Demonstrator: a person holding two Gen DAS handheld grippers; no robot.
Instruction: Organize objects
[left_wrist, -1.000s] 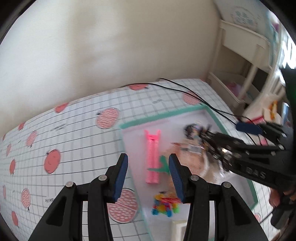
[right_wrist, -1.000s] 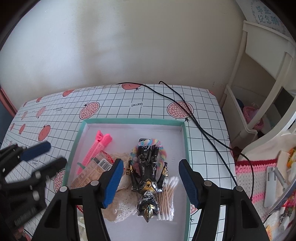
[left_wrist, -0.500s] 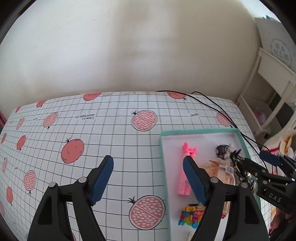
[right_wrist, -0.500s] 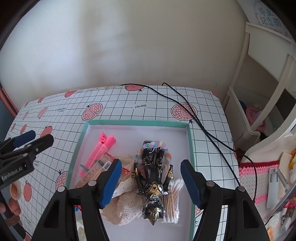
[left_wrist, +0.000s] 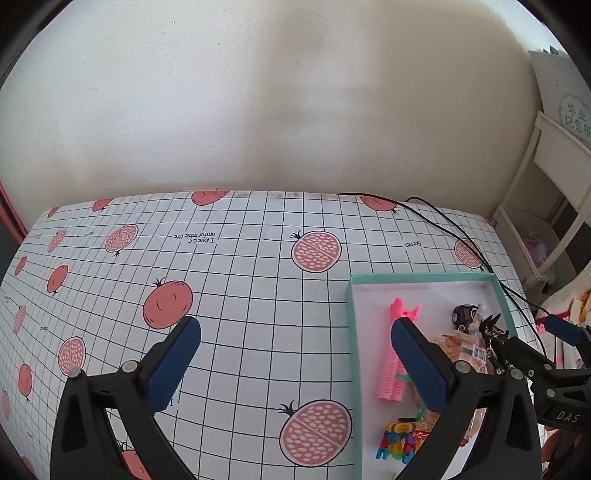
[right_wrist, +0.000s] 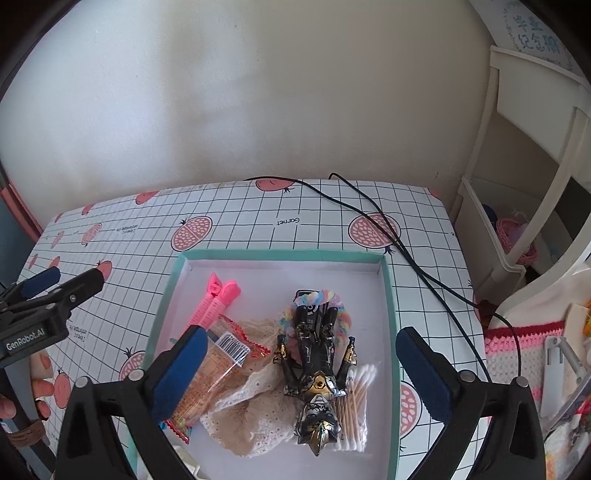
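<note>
A teal-rimmed white tray (right_wrist: 280, 254) (left_wrist: 417, 278) lies on the pomegranate-print tablecloth (left_wrist: 240, 295). It holds a black-and-gold toy figure (right_wrist: 314, 369) lying over a rainbow hair tie (right_wrist: 343, 314), pink hair clips (right_wrist: 218, 302) (left_wrist: 393, 362), a snack packet (right_wrist: 214, 369), a lace cloth (right_wrist: 255, 413), bagged cotton swabs (right_wrist: 354, 402) and a colourful block toy (left_wrist: 399, 439). My right gripper (right_wrist: 303, 350) hovers open above the figure, holding nothing. Over the bare cloth left of the tray, my left gripper (left_wrist: 295, 350) (right_wrist: 74, 277) stands wide open and empty.
Two black cables (right_wrist: 388, 229) run across the table's far right corner, past the tray. A white shelf unit (right_wrist: 517, 221) stands to the right, with a pink crocheted cloth (right_wrist: 524, 339) below it. A wall backs the table. A hand (right_wrist: 37, 387) holds the left gripper.
The left gripper has opened wider and swung left, from over the tray to over the bare tablecloth. The right gripper has stayed open above the figure, drawing back slightly.
</note>
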